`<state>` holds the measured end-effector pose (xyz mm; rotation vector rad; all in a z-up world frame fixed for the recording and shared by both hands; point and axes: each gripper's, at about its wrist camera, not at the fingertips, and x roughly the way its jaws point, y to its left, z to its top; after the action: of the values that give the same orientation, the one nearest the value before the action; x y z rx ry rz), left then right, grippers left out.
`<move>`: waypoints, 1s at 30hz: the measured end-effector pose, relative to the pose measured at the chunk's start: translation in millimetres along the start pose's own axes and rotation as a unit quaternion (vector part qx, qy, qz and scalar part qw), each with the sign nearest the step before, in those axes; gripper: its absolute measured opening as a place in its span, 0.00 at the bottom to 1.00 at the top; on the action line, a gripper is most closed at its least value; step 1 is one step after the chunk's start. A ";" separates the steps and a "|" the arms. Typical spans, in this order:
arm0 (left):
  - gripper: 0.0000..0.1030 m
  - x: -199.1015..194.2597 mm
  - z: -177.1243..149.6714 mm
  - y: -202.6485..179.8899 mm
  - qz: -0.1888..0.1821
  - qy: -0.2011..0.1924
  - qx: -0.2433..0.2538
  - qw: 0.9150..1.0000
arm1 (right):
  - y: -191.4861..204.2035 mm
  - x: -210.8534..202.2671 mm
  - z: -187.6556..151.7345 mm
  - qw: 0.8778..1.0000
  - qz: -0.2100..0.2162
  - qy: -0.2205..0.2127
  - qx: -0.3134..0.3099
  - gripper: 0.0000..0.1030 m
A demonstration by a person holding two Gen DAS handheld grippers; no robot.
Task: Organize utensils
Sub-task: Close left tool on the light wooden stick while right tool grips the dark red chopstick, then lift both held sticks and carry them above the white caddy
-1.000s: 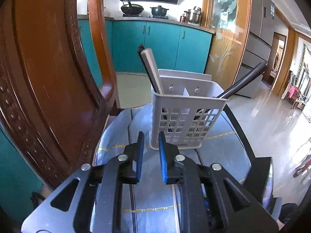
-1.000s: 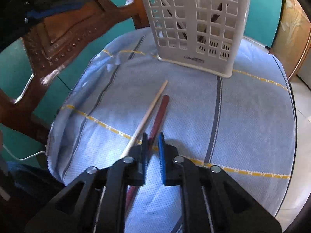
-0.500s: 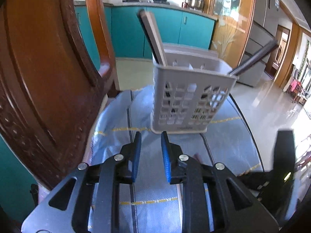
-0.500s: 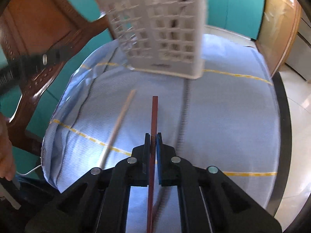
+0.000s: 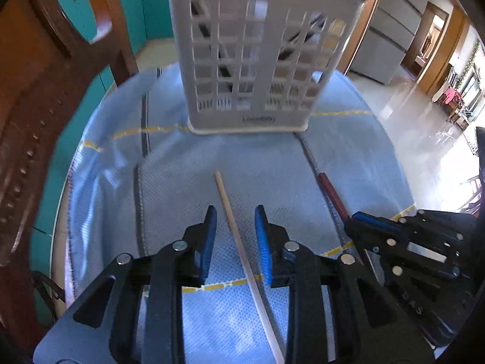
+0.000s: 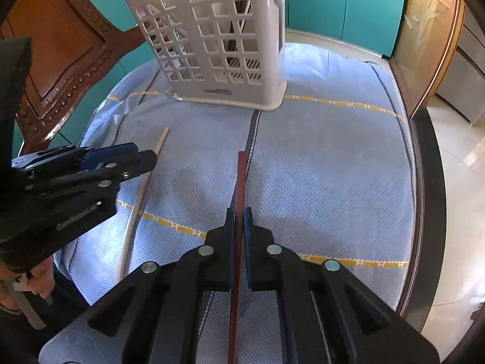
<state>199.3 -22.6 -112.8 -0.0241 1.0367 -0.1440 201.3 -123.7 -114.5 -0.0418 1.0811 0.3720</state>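
A white lattice utensil basket (image 5: 257, 60) stands on the blue-clothed round table (image 5: 169, 188), with utensils inside; it also shows in the right wrist view (image 6: 218, 39). My right gripper (image 6: 239, 212) is shut on a dark red chopstick (image 6: 239, 182) that points toward the basket; the chopstick also shows in the left wrist view (image 5: 332, 195). My left gripper (image 5: 235, 215) is open, its fingers on either side of a pale wooden chopstick (image 5: 230, 212) lying on the cloth. That chopstick shows in the right wrist view (image 6: 142, 191), partly under the left gripper (image 6: 133, 157).
A carved wooden chair (image 5: 36, 97) stands close at the table's left side. Teal cabinets (image 6: 342, 6) lie behind. The table's dark rim (image 6: 424, 182) runs along the right, with tiled floor (image 5: 409, 97) beyond.
My left gripper has dropped toward the table and now straddles the pale chopstick, jaws wider. My right gripper closed on the red chopstick and swung it to point at the basket.
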 end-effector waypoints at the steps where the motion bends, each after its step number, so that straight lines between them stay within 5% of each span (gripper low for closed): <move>1: 0.26 2.3 0.7 0.9 -0.002 0.002 -0.005 1.000 | -1.0 1.8 0.1 1.000 0.000 0.003 0.001 0.06; 19: 0.29 23.6 14.8 23.1 0.002 0.021 -0.069 0.997 | -6.2 10.4 12.0 1.000 -0.004 -0.001 0.015 0.08; 25: 0.29 28.4 14.5 16.4 0.015 0.022 -0.051 0.998 | -0.3 14.3 17.0 1.000 -0.012 -0.007 0.008 0.15; 30: 0.08 29.8 17.7 7.3 0.039 0.012 -0.046 0.998 | 4.0 17.7 19.3 1.000 -0.021 -0.016 0.000 0.07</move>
<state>230.2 -20.2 -129.9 -0.0651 1.0669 -0.0261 223.9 -110.9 -120.1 -0.0592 1.0478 0.3342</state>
